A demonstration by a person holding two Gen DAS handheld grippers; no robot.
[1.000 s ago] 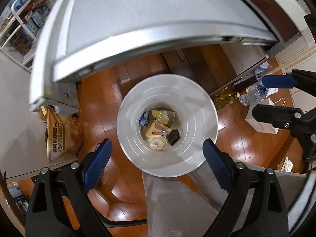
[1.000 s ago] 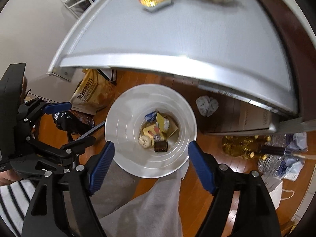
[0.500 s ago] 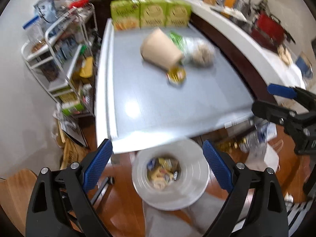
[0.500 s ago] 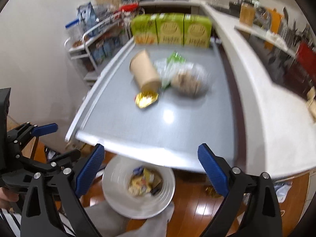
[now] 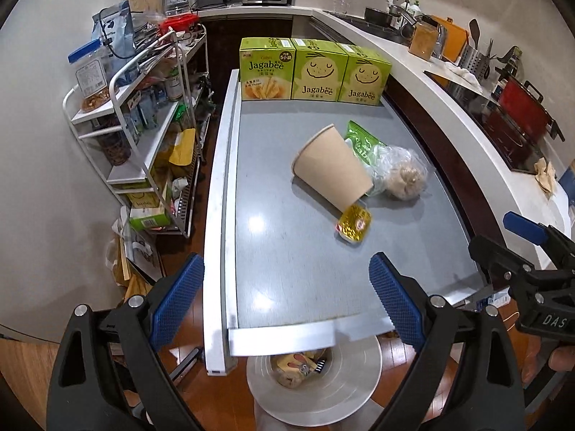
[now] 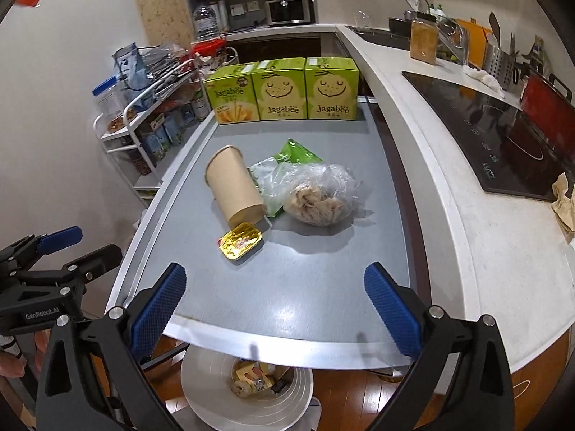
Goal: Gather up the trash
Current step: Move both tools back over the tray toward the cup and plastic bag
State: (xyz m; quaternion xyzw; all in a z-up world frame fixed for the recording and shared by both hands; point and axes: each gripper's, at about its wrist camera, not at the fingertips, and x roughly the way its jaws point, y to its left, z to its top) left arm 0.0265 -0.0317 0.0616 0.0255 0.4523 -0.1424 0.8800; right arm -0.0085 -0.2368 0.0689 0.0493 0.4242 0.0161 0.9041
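Probably light and crushable, the paper cup (image 6: 235,190) lies tipped on the tabletop (image 6: 305,287); grip its sidewall. Left gripper (image 5: 287,298) jaws gape empty; right gripper (image 6: 275,300) jaws are opening, empty.

A home kitchen: a curved white counter (image 6: 503,251) carries an inset black induction hob (image 6: 496,133) and a steel utensil holder (image 6: 497,59); a small oven (image 6: 289,5) sits on the far worktop, and a white wire rack (image 5: 143,136) holds packaged food.
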